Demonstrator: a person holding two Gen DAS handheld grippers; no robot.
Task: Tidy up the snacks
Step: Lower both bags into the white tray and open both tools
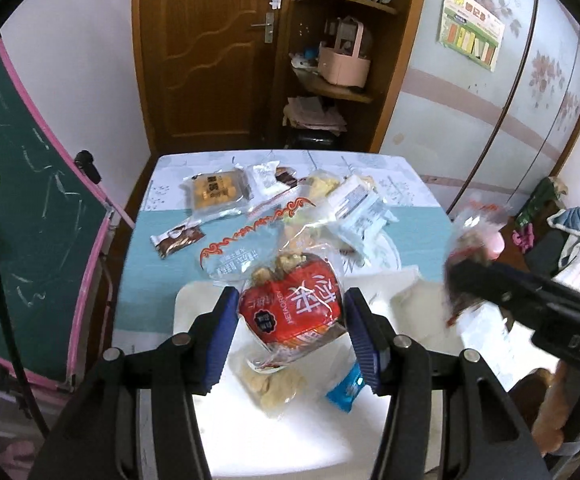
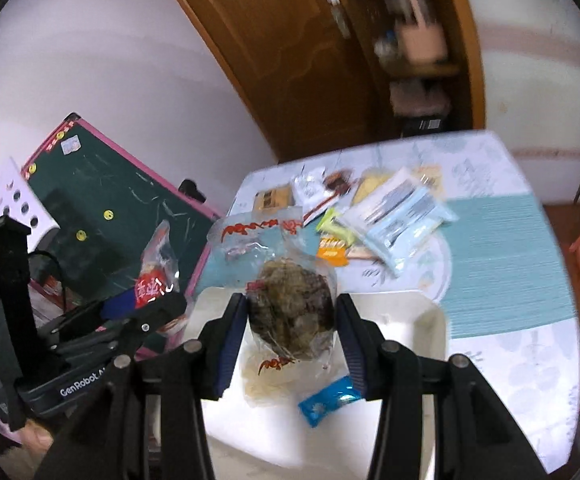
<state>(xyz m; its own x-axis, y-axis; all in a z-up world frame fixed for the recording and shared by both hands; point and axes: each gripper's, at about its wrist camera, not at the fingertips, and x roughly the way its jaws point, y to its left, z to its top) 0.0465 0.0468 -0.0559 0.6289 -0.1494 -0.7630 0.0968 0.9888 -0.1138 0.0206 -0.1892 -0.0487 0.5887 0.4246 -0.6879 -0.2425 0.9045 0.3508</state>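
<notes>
Red printed plastic packet of walnut snacks (image 1: 290,312), clenched between the blue ribbed pads of the left claw (image 1: 292,330) and held clear above the white rectangular plastic tray (image 1: 193,304). Clear plastic packet of dark brown snack pieces (image 2: 292,312), likewise pinched in the right claw (image 2: 292,326) above the same tray. In the tray lie a clear bag of pale crackers (image 1: 275,386) and a small blue foil sachet (image 1: 346,390). Beyond, unsorted packets are heaped on the teal-and-white patterned tabletop (image 1: 157,280). Judged step: carrying both packets for placement. To do it well, keep both grips firm on the slippery film, lower each packet over bare tray floor beside the crackers, and let go only once it rests.
</notes>
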